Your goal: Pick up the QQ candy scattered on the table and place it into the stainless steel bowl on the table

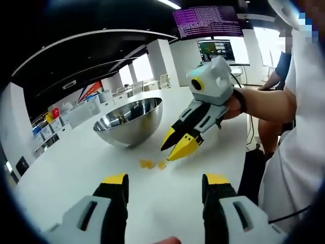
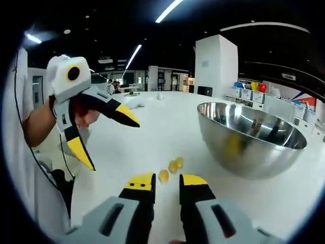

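Observation:
A stainless steel bowl point(image 1: 129, 122) point(image 2: 249, 137) stands upright on the white table point(image 1: 71, 173). Small yellow QQ candies point(image 1: 147, 163) point(image 2: 173, 166) lie loose on the table just in front of it. My right gripper point(image 2: 167, 181) point(image 1: 170, 151) is open by a narrow gap, tips just short of the nearest candy point(image 2: 163, 175), which lies in line with the gap. My left gripper point(image 1: 165, 180) point(image 2: 111, 142) is wide open, holds nothing, and sits a short way back from the candies.
A person in white point(image 1: 299, 152) stands at the table's edge and holds the grippers. A monitor point(image 1: 216, 51) stands behind. Storage boxes point(image 1: 76, 114) line the far wall. A white pillar point(image 2: 216, 66) rises beyond the bowl.

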Demonstrator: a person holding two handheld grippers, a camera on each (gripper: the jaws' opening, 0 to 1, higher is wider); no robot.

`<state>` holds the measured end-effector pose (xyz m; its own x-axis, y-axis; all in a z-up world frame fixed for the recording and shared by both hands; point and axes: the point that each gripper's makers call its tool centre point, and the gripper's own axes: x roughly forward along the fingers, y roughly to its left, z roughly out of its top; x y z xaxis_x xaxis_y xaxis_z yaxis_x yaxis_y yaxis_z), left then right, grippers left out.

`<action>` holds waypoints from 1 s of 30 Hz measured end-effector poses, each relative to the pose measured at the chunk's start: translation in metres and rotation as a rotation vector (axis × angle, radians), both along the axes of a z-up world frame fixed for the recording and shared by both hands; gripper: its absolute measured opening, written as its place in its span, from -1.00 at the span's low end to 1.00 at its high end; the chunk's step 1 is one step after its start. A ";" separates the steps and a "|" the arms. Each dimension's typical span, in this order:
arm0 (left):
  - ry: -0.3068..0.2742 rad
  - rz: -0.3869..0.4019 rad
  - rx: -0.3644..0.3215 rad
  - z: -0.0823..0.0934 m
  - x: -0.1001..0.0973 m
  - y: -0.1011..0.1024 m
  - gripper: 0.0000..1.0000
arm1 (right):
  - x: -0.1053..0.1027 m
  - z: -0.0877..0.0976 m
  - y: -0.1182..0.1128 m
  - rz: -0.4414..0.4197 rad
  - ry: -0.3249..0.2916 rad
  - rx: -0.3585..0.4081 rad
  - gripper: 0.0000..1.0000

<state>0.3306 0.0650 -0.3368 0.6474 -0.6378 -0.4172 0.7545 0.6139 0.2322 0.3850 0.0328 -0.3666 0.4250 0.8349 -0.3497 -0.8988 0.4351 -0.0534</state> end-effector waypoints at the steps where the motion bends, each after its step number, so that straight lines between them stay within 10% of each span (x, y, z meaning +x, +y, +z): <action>1: 0.001 -0.001 -0.003 0.000 0.000 -0.001 0.16 | 0.001 -0.001 0.002 0.000 0.003 -0.003 -0.62; 21: 0.006 -0.001 -0.001 -0.002 -0.001 0.001 0.16 | 0.004 -0.009 0.009 0.020 -0.044 -0.033 -0.82; 30: 0.002 -0.025 -0.004 -0.001 -0.003 -0.003 0.18 | 0.011 0.025 -0.017 -0.096 -0.113 0.086 -0.82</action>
